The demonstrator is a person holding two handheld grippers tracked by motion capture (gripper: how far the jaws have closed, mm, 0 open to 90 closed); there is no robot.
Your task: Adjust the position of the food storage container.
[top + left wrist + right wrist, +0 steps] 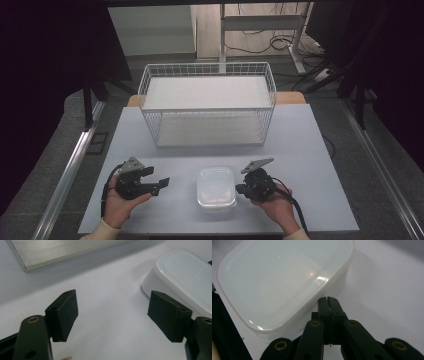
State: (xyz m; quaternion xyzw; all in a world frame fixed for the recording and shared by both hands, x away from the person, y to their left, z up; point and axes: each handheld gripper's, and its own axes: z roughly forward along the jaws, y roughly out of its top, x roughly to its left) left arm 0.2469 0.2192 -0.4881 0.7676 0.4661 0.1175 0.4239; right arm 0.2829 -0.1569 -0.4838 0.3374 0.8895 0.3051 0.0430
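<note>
A translucent white lidded plastic container (216,188) sits on the table near the front edge, between my two grippers. My left gripper (159,183) rests to its left, held in a hand, jaws wide open with nothing between them; in the left gripper view the container (185,277) lies beyond the right pad (168,315). My right gripper (239,189) is close against the container's right side, jaws pressed together with nothing in them. In the right gripper view the gripper (328,301) points at the container's wall (287,282) just under the lid rim.
A white wire basket (207,102) with a flat white bottom stands at the back middle of the grey-white table (300,145). Its metal edge (62,252) shows in the left gripper view. Dark curtains flank the table; floor rails run along both sides.
</note>
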